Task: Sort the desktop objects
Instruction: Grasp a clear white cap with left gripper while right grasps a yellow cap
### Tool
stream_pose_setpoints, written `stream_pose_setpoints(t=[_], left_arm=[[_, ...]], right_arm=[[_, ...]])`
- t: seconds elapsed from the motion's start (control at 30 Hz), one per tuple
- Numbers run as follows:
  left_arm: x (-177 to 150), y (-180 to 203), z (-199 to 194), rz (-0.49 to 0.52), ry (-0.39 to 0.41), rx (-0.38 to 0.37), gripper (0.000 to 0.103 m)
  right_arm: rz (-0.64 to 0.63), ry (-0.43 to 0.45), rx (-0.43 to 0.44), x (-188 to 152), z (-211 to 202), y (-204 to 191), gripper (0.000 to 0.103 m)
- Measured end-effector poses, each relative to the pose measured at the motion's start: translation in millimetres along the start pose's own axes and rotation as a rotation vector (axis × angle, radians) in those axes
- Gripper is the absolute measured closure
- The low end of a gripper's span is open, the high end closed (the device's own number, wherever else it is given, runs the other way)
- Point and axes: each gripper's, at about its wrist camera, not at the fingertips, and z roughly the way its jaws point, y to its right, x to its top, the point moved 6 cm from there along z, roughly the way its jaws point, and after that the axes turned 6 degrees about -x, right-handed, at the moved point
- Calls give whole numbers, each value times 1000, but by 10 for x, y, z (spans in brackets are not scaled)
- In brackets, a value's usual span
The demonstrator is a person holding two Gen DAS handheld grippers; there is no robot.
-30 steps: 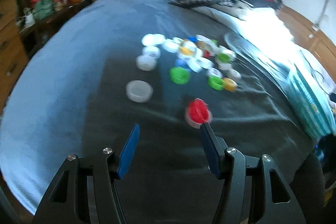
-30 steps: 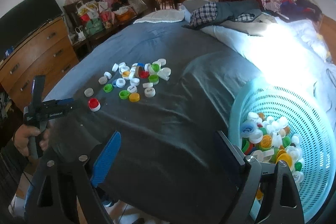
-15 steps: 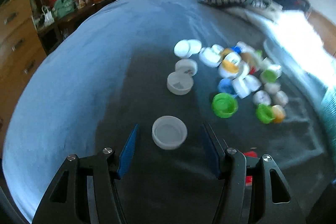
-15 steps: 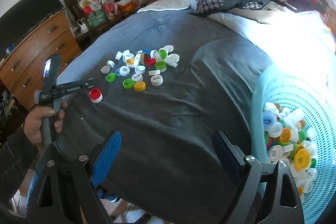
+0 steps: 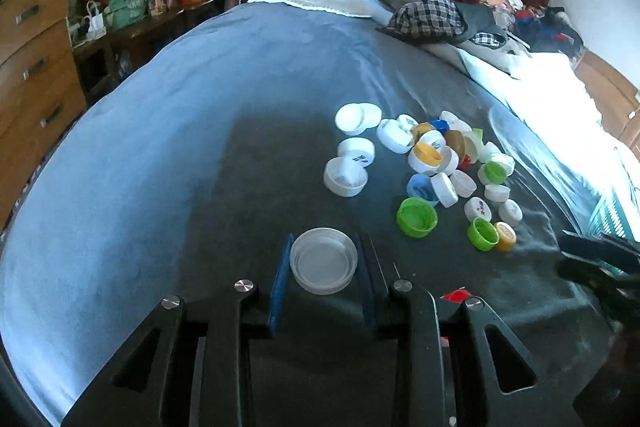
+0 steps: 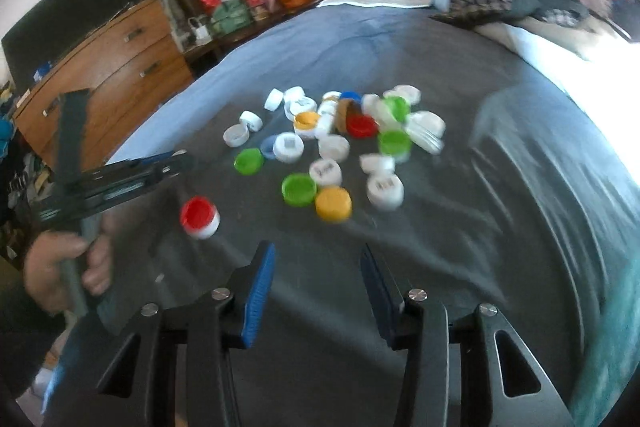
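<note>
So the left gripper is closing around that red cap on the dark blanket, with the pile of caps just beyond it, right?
Not quite: the cap between the left gripper fingers is the clear, translucent cap, not a red one. The left wrist view shows it. The red cap lies off to the side, untouched, as the right wrist view shows. The rest holds: dark blanket, pile of caps just beyond.

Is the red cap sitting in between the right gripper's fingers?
No, the red cap lies on the grey blanket ahead and to the left of the right gripper, whose fingers bracket only bare blanket.

Dim room; window glare blows out right; right-wrist view motion-blurred, fisheye-warped.
</note>
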Motion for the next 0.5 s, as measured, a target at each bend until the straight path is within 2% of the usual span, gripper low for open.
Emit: stream_pose_setpoints(t=[0.07, 0.17, 0.27, 0.43, 0.5], left_arm=[[-6, -41, 6, -13, -7, 1, 77], [-50, -82, 19, -33, -18, -2, 77], [-109, -111, 29, -50, -26, -5, 77], [-96, -51, 21, -60, -33, -25, 77], [-71, 7, -38, -52, -26, -34, 77]], right_arm=[[-25, -11, -5, 68, 183, -2, 54], [-61, -45, -4, 108, 424, -12, 64], [-98, -69, -30, 101, 620, -2, 64], [-105, -56, -31, 138, 715, 14, 64], [-96, -62, -48, 139, 699, 31, 71]])
